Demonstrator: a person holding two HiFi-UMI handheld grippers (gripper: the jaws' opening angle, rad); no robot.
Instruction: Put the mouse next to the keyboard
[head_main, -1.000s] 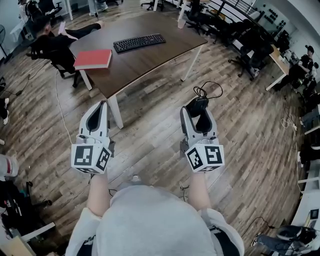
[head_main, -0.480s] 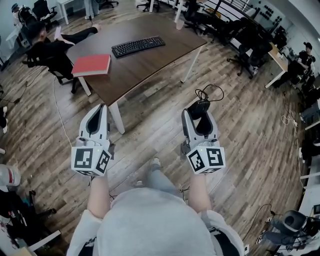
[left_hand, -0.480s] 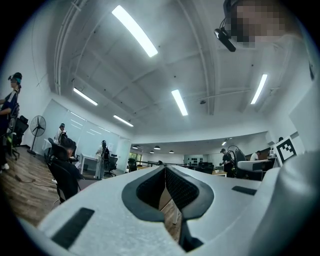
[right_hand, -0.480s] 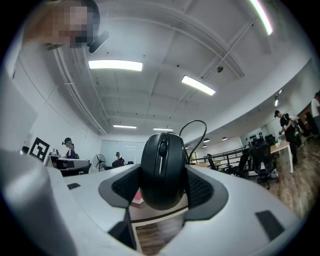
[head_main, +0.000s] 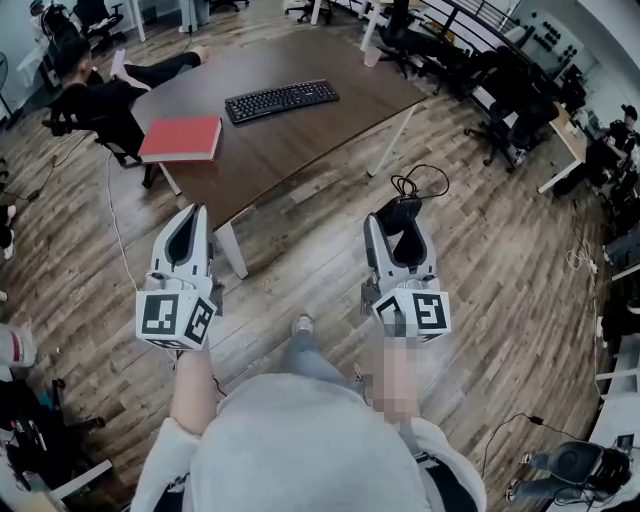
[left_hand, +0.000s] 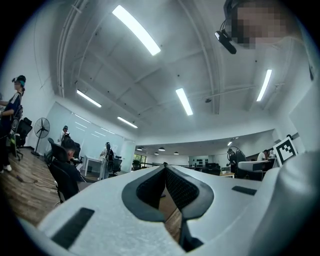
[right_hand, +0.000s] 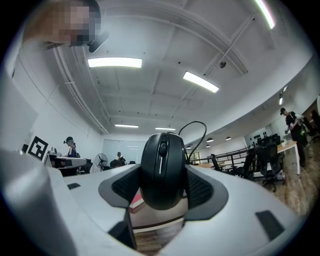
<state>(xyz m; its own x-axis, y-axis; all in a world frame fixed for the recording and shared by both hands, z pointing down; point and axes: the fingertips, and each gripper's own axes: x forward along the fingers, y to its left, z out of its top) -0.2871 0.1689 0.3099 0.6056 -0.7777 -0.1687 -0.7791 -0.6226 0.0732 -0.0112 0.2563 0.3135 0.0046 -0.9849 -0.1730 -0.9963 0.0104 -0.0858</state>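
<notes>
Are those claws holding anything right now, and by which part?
The right gripper clamps a black mouse by its sides; the left gripper is shut, empty.

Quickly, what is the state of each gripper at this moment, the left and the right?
Left gripper: closed, nothing between its jaws.
Right gripper: closed on the black mouse.

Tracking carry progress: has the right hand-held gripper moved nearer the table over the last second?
Yes. The right hand-held gripper, shut on the mouse, is slightly closer to the table; the floor gap to its near edge has narrowed.
</notes>
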